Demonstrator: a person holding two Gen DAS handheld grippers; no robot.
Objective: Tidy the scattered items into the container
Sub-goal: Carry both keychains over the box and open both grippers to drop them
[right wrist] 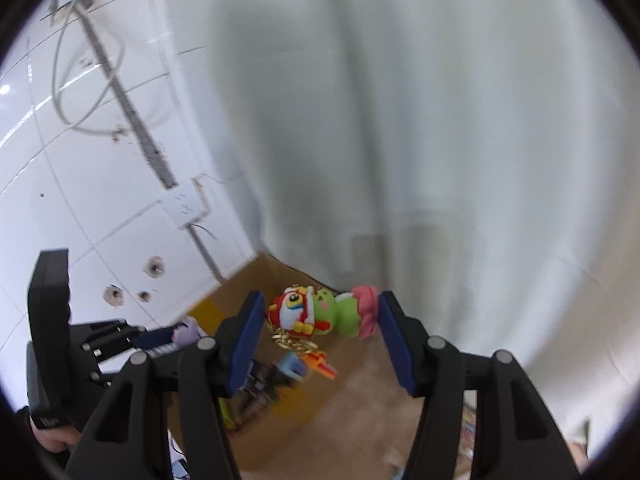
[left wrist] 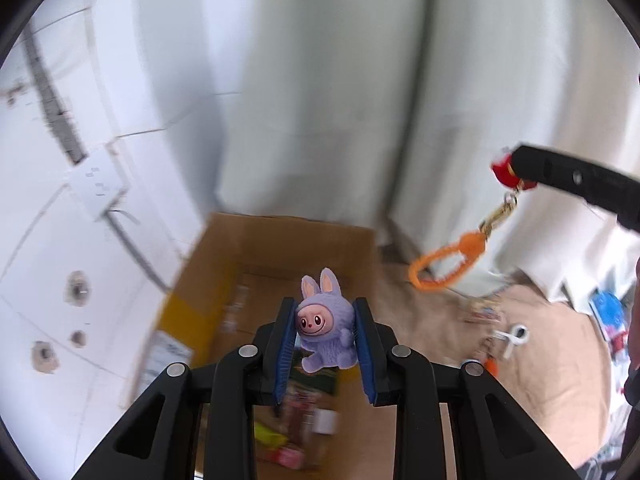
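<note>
Carrying toys to a cardboard box (left wrist: 224,248), both tongs hang above its open top. The left gripper (left wrist: 325,334) is clamped on a purple bunny (left wrist: 326,332); the right gripper (right wrist: 320,316) squeezes a dangling keychain charm (right wrist: 320,312). Next, each likely needs opening over the box.

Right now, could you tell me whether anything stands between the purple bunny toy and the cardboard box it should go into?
Nothing visible does: the purple bunny toy, held in the left tool, hangs over the open cardboard box.
</note>
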